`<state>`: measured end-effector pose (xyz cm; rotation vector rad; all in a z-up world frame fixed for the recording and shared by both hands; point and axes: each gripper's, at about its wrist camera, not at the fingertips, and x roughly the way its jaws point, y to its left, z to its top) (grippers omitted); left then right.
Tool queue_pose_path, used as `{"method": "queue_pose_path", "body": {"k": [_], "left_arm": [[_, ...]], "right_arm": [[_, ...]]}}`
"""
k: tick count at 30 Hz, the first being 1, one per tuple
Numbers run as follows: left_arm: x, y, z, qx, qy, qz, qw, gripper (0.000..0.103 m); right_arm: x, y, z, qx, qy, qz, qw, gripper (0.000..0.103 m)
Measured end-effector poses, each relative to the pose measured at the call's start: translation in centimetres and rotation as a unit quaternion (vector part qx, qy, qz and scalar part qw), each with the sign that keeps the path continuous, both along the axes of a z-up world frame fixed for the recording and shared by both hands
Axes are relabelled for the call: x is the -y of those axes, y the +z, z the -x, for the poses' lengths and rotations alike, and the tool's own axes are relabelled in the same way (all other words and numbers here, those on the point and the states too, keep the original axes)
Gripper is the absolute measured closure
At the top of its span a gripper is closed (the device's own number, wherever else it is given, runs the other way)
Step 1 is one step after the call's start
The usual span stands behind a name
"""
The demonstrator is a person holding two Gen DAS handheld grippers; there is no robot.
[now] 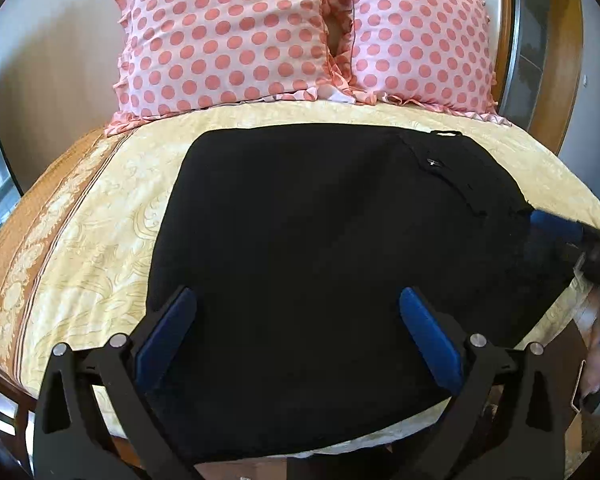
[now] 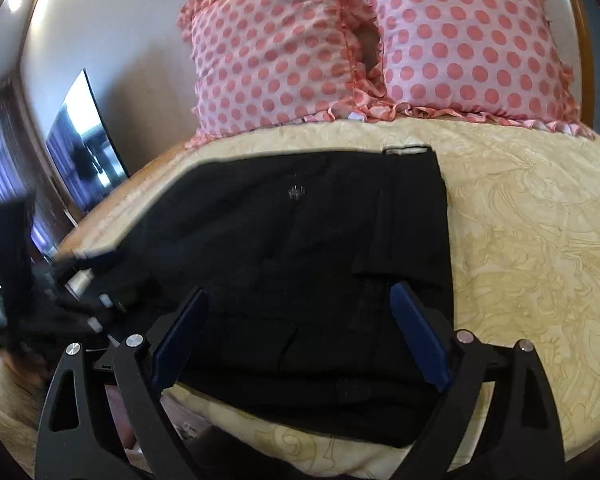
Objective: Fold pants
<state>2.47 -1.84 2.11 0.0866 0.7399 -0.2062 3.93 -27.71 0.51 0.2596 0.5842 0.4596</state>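
Black pants (image 1: 320, 260) lie flat on the bed in a compact rectangular shape, and they show in the right wrist view (image 2: 300, 260) too. A small zip or button glints near their far side (image 1: 432, 162). My left gripper (image 1: 298, 300) is open and empty, held just above the near part of the pants. My right gripper (image 2: 298, 300) is open and empty above the near right part of the pants. The right gripper's blue finger shows blurred at the pants' right edge in the left wrist view (image 1: 556, 228). The left gripper shows blurred at the left in the right wrist view (image 2: 80, 280).
The bed has a cream patterned cover (image 1: 100, 220) with an orange border (image 1: 16, 232). Two pink polka-dot pillows (image 1: 228, 36) (image 1: 424, 40) stand at the headboard. A dark screen (image 2: 84, 140) leans by the wall on the left. The bed's near edge lies just under the grippers.
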Motion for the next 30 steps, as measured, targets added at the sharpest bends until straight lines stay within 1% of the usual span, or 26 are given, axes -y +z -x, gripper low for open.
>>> {"method": "queue_pose_path", "body": {"k": [1, 2, 3, 4, 5, 6, 9, 11, 14, 15, 16, 18, 19, 21, 22, 23, 24, 25, 26, 27, 28, 29, 30], "left_arm": [[-0.2, -0.1, -0.1, 0.001, 0.000, 0.007, 1.0000, 0.002], [-0.3, 0.0, -0.1, 0.001, -0.001, 0.013, 0.9999, 0.002], [-0.6, -0.1, 0.1, 0.003, -0.004, 0.018, 0.9998, 0.002], [-0.6, -0.1, -0.1, 0.004, -0.007, 0.021, 0.9997, 0.002], [-0.7, -0.1, -0.2, 0.005, -0.010, 0.023, 0.9997, 0.002], [-0.7, -0.1, 0.0, 0.006, -0.012, 0.024, 0.9996, 0.002], [-0.6, 0.0, -0.2, 0.006, -0.016, 0.027, 0.9995, 0.002], [-0.7, 0.0, -0.2, 0.006, -0.018, 0.029, 0.9994, 0.002], [-0.8, 0.0, 0.0, 0.008, -0.021, 0.031, 0.9993, 0.002], [-0.8, -0.1, 0.0, 0.008, -0.021, 0.031, 0.9993, 0.002], [-0.8, -0.1, 0.1, 0.008, -0.021, 0.031, 0.9993, 0.002], [-0.8, -0.1, 0.1, 0.009, -0.021, 0.031, 0.9993, 0.002], [-0.9, -0.1, 0.2, 0.009, -0.021, 0.031, 0.9993, 0.002], [-0.9, -0.1, 0.3, 0.012, -0.022, 0.032, 0.9992, 0.002], [-0.9, 0.1, 0.3, 0.009, -0.024, 0.035, 0.9991, 0.002], [-1.0, 0.5, 0.3, 0.006, -0.029, 0.041, 0.9987, 0.002], [-1.3, 1.3, 0.3, 0.005, -0.038, 0.054, 0.9978, 0.002], [-1.7, 2.0, 0.2, 0.009, -0.041, 0.061, 0.9972, 0.002], [-2.2, 2.8, 0.1, 0.018, -0.038, 0.065, 0.9970, 0.002], [-3.1, 3.8, -0.4, 0.028, -0.026, 0.067, 0.9970, 0.002], [-3.8, 4.4, -1.0, 0.029, -0.017, 0.071, 0.9969, 0.002], [-4.5, 4.7, -2.0, 0.022, -0.006, 0.077, 0.9968, 0.002], [-5.7, 4.8, -4.0, -0.003, 0.010, 0.092, 0.9957, 0.002]], "right_arm": [[1.5, 0.4, -0.4, 0.001, -0.019, -0.037, 0.999, 0.010], [2.4, 0.6, -1.0, -0.002, -0.031, -0.056, 0.998, 0.010], [3.7, 0.7, -2.1, -0.014, -0.046, -0.076, 0.996, 0.010], [4.5, 0.6, -3.2, -0.029, -0.054, -0.086, 0.994, 0.013], [4.8, 0.5, -4.0, -0.041, -0.057, -0.086, 0.994, 0.016], [5.1, 0.2, -5.2, -0.060, -0.063, -0.078, 0.993, 0.023], [4.9, -0.9, -7.9, -0.101, -0.062, -0.057, 0.991, 0.036], [4.7, -1.4, -8.6, -0.117, -0.065, -0.050, 0.990, 0.037], [4.7, -1.5, -9.1, -0.117, -0.058, -0.049, 0.990, 0.038], [4.7, -1.6, -9.1, -0.120, -0.050, -0.053, 0.990, 0.040], [4.6, -1.7, -9.2, -0.122, -0.042, -0.054, 0.990, 0.045], [4.5, -1.6, -9.3, -0.117, -0.035, -0.043, 0.992, 0.045], [4.7, -1.7, -9.4, -0.119, -0.036, -0.046, 0.991, 0.045], [5.2, -1.9, -9.9, -0.121, -0.035, -0.069, 0.990, 0.045], [5.3, -2.0, -10.0, -0.120, -0.032, -0.073, 0.990, 0.047], [5.3, -1.9, -10.2, -0.119, -0.031, -0.071, 0.990, 0.049], [5.3, -1.9, -10.2, -0.119, -0.026, -0.068, 0.990, 0.055], [5.2, -1.9, -10.1, -0.116, -0.016, -0.068, 0.991, 0.066], [5.1, -1.8, -10.0, -0.113, -0.012, -0.068, 0.991, 0.068], [5.2, -1.8, -10.0, -0.113, -0.010, -0.066, 0.991, 0.070], [5.2, -1.7, -10.1, -0.116, -0.011, -0.068, 0.991, 0.070], [5.3, -1.8, -10.3, -0.121, -0.012, -0.071, 0.990, 0.070], [5.3, -1.8, -10.4, -0.125, -0.013, -0.072, 0.990, 0.067]]}}
